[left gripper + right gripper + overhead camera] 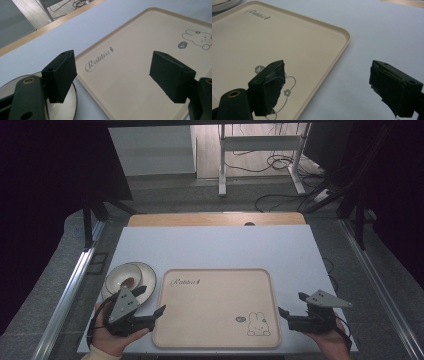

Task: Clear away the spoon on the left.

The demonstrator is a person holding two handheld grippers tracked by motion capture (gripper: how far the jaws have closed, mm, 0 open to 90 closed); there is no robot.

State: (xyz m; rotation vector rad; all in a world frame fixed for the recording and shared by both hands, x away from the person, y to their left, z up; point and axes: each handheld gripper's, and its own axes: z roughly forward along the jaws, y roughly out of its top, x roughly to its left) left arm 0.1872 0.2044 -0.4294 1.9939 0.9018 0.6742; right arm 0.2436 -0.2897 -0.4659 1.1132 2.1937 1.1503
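Observation:
A beige tray (215, 302) printed with "Rabbit" and a bunny drawing lies flat on the table, with nothing on it. Left of it sits a white bowl (120, 276) with a dark rim and a brown patch inside. My left gripper (151, 300) is open, held low over the tray's near left corner, one jaw near the bowl. In the left gripper view the left gripper (116, 75) spans the tray (140, 62) edge, the bowl (71, 100) beside its left jaw. My right gripper (292, 304) is open beside the tray's near right corner. The right gripper (330, 86) straddles the tray (274, 42) rim, holding nothing.
The pale table top (215, 247) runs back to a wooden strip (215, 219). Metal rails flank the table. Beyond stand desk legs (222, 165) and loose cables (280, 162) on the floor. The bowl's edge (222, 6) peeks in at the top left of the right gripper view.

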